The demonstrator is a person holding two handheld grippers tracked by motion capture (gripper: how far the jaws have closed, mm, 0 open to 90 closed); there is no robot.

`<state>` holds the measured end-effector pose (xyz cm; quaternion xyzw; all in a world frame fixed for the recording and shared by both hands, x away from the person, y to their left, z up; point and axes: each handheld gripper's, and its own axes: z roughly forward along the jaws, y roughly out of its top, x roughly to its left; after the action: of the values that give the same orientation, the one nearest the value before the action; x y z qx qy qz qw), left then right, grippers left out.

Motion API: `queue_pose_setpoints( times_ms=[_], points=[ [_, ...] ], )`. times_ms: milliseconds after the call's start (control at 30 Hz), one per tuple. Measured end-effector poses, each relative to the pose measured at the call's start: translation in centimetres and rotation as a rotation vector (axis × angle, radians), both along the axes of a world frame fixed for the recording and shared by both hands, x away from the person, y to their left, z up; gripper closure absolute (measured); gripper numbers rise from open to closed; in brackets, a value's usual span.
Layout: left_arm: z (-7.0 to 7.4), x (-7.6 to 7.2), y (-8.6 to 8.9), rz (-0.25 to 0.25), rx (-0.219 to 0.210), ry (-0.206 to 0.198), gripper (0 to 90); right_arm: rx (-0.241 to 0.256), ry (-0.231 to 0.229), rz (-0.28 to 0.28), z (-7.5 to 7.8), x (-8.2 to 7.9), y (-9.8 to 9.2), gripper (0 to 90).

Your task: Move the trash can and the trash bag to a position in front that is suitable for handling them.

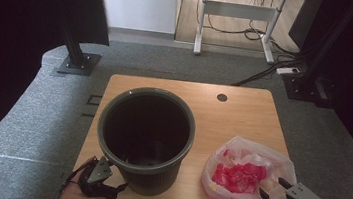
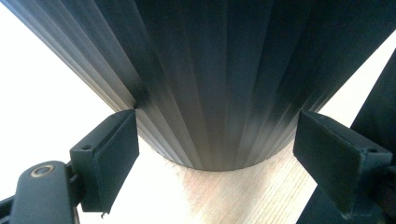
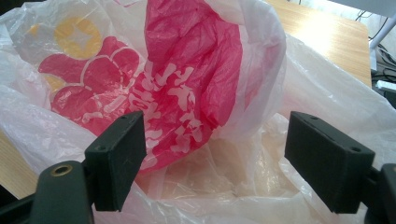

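Observation:
A dark ribbed plastic bin [image 1: 146, 136] stands upright on the wooden table [image 1: 243, 112], empty inside. Its fluted wall [image 2: 210, 79] rises close before my left gripper [image 2: 215, 154], which is open at the bin's base, jaws wide apart and not touching it. That left gripper [image 1: 113, 182] sits at the table's front left edge. A crumpled white plastic bag with red print [image 1: 246, 178] lies at the front right. My right gripper [image 1: 273, 189] is open at the bag's near right edge. The bag [image 3: 187, 93] lies bunched between and beyond the right gripper [image 3: 215, 158] jaws.
The table has a round cable hole [image 1: 222, 97] at the back. Grey carpeted floor [image 1: 25, 127] surrounds the table. A black stand base [image 1: 79, 63] is at the back left, another desk's white legs [image 1: 200, 27] and cables behind.

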<state>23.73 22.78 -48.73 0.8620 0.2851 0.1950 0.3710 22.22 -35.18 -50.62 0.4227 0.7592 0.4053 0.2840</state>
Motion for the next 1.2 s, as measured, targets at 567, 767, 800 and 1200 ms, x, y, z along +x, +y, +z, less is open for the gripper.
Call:
queue_pose_setpoints(
  times_ms=[567,767,800,1200],
  points=[
    [0.2,1.8,-1.7,-0.026,0.026,0.005,14.2,-0.003,0.0,0.005,-0.1,0.0,0.0,20.3],
    [0.2,2.6,-2.4,-0.042,0.033,0.007,14.3,0.0,-0.001,0.001,-0.1,0.0,-0.3,20.5],
    [0.3,2.7,-2.4,-0.046,0.04,0.01,14.3,-0.001,0.0,0.0,-0.1,0.0,-0.3,20.5],
    [0.5,4.0,-3.5,-0.069,0.047,0.024,14.2,0.004,0.001,-0.003,-0.1,0.1,-0.5,20.4]
  ],
)
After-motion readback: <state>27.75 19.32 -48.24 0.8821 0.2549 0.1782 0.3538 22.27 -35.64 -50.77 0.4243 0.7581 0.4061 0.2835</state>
